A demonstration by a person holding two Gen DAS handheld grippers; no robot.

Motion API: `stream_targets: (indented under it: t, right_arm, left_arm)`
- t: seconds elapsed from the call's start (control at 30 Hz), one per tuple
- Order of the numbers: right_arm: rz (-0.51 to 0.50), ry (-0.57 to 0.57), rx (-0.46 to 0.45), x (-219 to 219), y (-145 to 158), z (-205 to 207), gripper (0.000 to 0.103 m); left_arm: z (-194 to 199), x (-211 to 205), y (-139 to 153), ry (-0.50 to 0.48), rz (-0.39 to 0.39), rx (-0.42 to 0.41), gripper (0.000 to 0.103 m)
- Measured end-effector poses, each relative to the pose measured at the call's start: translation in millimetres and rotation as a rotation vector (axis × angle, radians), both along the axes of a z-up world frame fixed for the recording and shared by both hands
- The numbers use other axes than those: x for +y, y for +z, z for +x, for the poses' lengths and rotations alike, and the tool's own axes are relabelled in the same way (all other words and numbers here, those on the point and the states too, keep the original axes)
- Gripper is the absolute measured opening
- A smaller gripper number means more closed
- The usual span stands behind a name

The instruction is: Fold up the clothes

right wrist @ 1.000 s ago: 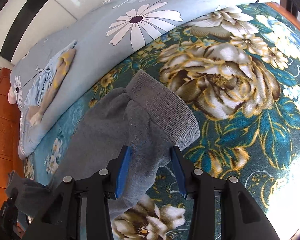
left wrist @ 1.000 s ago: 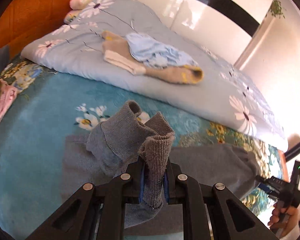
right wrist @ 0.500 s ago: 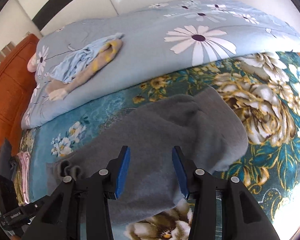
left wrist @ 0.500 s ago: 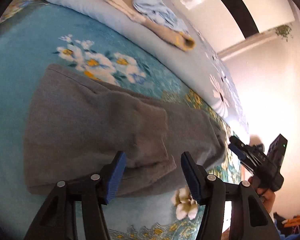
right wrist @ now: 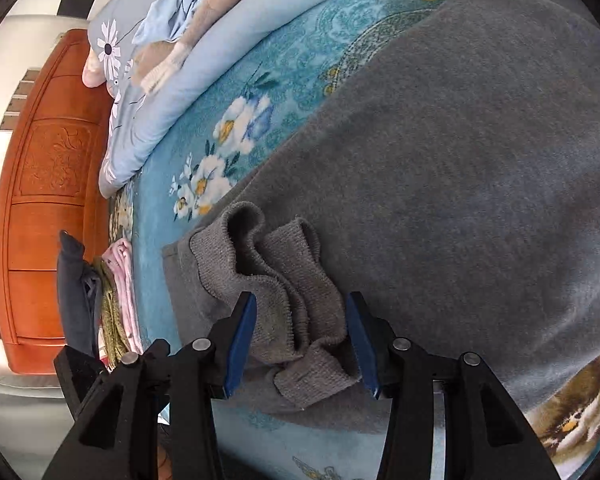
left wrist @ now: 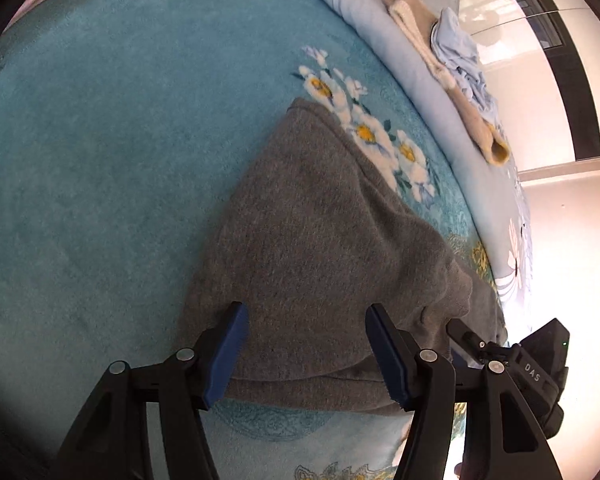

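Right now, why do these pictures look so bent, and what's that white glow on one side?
Left wrist view: the fisheye lens curves the blue blanket, and window light washes out the right edge. Right wrist view: same bulge, black corners, the grey garment evenly lit and sharp.

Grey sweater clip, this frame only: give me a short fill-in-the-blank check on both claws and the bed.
1. The left claw is ____, its blue pads either side of the grey sweater.
2. The right claw straddles the bunched ribbed ____ of the sweater.
3. The sweater lies on a floral blanket whose ground colour is ____.
4. The headboard behind the stack of folded clothes is made of ____.

Missing words: open; cuffs; teal; wood
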State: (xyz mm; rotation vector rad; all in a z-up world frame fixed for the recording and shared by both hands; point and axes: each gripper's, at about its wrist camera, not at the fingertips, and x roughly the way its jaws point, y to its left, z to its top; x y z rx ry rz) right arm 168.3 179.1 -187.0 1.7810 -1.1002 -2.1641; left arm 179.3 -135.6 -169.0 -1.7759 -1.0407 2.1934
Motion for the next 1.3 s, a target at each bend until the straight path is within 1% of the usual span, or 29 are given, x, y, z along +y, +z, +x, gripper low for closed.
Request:
stream_targets:
  t: [0.07, 0.17, 0.23, 0.27, 0.3, 0.37, 0.47, 0.53, 0.6, 0.63, 0.7, 0.77, 0.83, 0.87, 0.9, 0.97, 1.03, 1.1, 1.13, 1.2, 1.3]
  right_arm:
    - [0.017, 0.017, 0.007, -5.7, 2.1, -2.3, 0.049]
    - [0.005, 0.021, 0.0, -9.7, 2.4, -1.8, 0.05]
    - [0.01, 0.028, -0.001, -13.1, 3.4, -0.4, 0.043]
    - [0.016, 0.032, 0.0, -14.8, 4.8, 0.3, 0.03]
    - [0.015, 0.034, 0.008, -16.4, 7.3, 0.8, 0.022]
    - [0.016, 0.046, 0.041, -21.2, 16.1, 0.6, 0.018]
    - [0.026, 0.084, 0.108, -26.4, 38.8, -2.0, 0.016]
    - [0.004, 0.07, 0.168, -17.8, 57.9, -3.0, 0.015]
    - [0.026, 0.058, 0.212, -4.3, 72.8, -2.8, 0.015]
    - [0.055, 0.057, 0.219, 2.1, 75.8, -2.8, 0.015]
    - [0.101, 0.041, 0.188, 15.6, 68.2, -2.3, 0.015]
    - [0.087, 0.036, 0.126, 23.2, 49.4, 0.4, 0.015]
    - [0.077, 0.032, 0.071, 29.6, 33.3, 3.7, 0.016]
    - [0.067, 0.026, 0.062, 32.7, 29.8, 5.8, 0.019]
    - [0.054, 0.015, 0.061, 36.7, 28.8, 8.9, 0.019]
    - [0.042, -0.005, 0.085, 50.9, 35.2, 14.3, 0.019]
    - [0.063, -0.043, 0.131, 76.1, 49.7, 24.9, 0.029]
    - [0.102, -0.126, 0.174, 112.6, 65.0, 42.0, 0.045]
    - [0.123, -0.191, 0.181, 133.5, 69.6, 54.3, 0.049]
    - [0.154, -0.327, 0.178, 175.2, 73.7, 81.8, 0.051]
    - [0.173, -0.495, 0.098, 224.6, 58.8, 119.9, 0.052]
  left_arm:
    - [-0.3, -0.4, -5.1, -0.004, 0.013, -0.021, 0.065]
    - [-0.7, -0.9, -12.6, -0.01, 0.032, -0.052, 0.065]
    - [0.4, -3.8, -14.9, -0.001, 0.059, -0.062, 0.065]
    - [1.6, -6.3, -14.7, 0.008, 0.078, -0.062, 0.065]
    - [2.5, -7.6, -13.4, 0.012, 0.09, -0.058, 0.065]
    - [4.5, -10.0, -10.7, 0.018, 0.116, -0.047, 0.065]
    - [5.5, -9.0, -0.1, 0.005, 0.172, 0.009, 0.065]
    - [5.5, -4.7, 5.5, -0.024, 0.179, 0.032, 0.066]
    - [5.5, -0.3, 10.5, -0.053, 0.184, 0.051, 0.066]
    - [4.6, 2.7, 6.3, -0.067, 0.174, 0.021, 0.066]
    - [3.1, 8.5, -4.4, -0.089, 0.155, -0.048, 0.065]
    - [2.5, 10.9, -11.5, -0.094, 0.142, -0.095, 0.065]
    - [3.2, 9.1, -11.1, -0.085, 0.147, -0.097, 0.065]
    - [3.9, 7.3, -11.0, -0.078, 0.15, -0.1, 0.065]
    - [4.7, 5.5, -11.0, -0.071, 0.153, -0.103, 0.065]
    - [5.9, 1.9, -12.1, -0.055, 0.169, -0.111, 0.065]
    - [11.3, 0.1, -13.2, -0.05, 0.177, -0.112, 0.065]
    - [11.2, 1.5, -12.7, -0.056, 0.167, -0.115, 0.065]
    - [12.5, 2.5, -12.5, -0.061, 0.16, -0.115, 0.065]
    - [11.8, 5.3, -11.4, -0.071, 0.144, -0.117, 0.065]
    - [11.3, 9.2, -12.3, -0.076, 0.133, -0.124, 0.065]
